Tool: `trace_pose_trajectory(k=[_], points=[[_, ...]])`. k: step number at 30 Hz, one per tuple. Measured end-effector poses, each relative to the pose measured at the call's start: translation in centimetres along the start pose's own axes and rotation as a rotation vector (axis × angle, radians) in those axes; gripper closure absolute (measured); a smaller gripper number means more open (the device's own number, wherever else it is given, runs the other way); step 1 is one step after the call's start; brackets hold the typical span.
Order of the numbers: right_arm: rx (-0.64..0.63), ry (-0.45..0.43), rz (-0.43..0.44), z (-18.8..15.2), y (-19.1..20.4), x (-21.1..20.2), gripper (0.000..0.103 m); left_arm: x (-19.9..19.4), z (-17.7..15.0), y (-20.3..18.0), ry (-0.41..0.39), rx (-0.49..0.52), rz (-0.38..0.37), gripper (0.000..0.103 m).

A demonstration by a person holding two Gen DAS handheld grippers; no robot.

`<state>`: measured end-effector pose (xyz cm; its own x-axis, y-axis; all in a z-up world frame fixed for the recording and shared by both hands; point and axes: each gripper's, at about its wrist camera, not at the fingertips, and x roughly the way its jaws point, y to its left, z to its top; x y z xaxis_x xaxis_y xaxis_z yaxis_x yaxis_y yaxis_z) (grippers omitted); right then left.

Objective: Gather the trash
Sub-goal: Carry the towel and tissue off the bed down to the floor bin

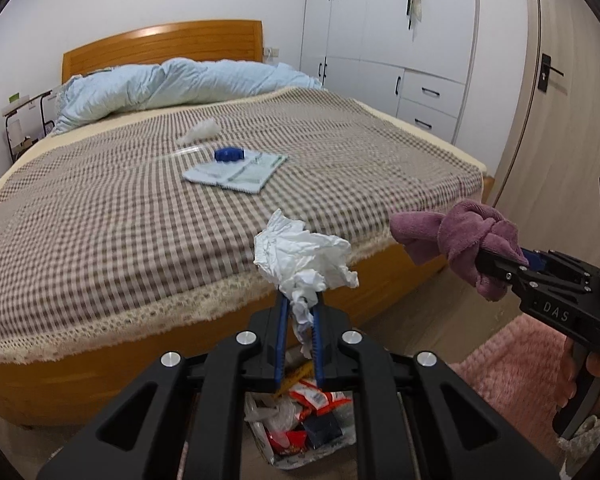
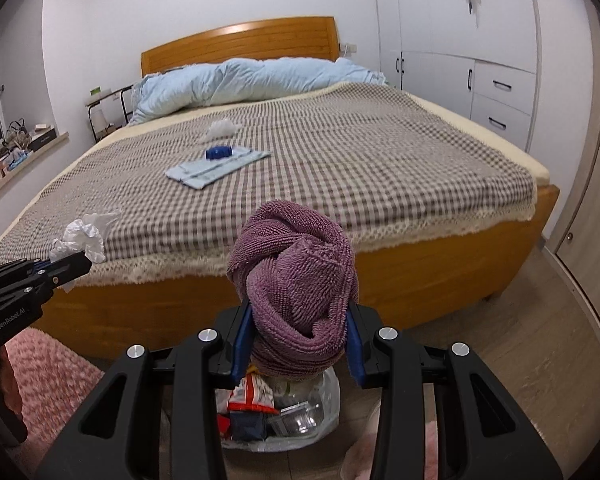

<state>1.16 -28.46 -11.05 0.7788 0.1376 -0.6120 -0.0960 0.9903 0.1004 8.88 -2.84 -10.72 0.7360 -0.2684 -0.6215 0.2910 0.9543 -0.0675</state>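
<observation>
White crumpled tissue (image 1: 304, 258) pinched in left hand-held gripper (image 1: 300, 300); right hand-held gripper (image 2: 298, 336) clamps purple cloth (image 2: 296, 280).

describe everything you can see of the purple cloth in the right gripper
The purple cloth is a plush, looped-pile towel, mauve in colour, twisted and knotted into a rounded bundle. The right gripper is shut on it, its blue-lined fingers pressing each side of the lower half. In the left wrist view one end pokes out sideways past the knot. It hangs in the air in front of the bed's foot, above the trash bag on the floor; whether it touches the bag cannot be told.
</observation>
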Motion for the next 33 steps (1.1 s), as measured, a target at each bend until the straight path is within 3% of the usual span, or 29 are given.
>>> trace_pose_trajectory(k=[20, 28, 33], points=[[-0.015, 0.239, 0.033, -8.3, 0.9, 5.6, 0.065, 6.9, -8.4, 1.3, 0.134, -0.053, -0.052, 0.095], [-0.059, 0.322, 0.043, -10.5, 1.6, 8.3, 0.065, 10.3, -11.6, 2.6, 0.248, -0.050, -0.060, 0.095], [-0.040, 0.365, 0.029, -11.3, 1.0, 10.2, 0.065, 12.5, -12.6, 3.9, 0.316, -0.127, -0.105, 0.095]])
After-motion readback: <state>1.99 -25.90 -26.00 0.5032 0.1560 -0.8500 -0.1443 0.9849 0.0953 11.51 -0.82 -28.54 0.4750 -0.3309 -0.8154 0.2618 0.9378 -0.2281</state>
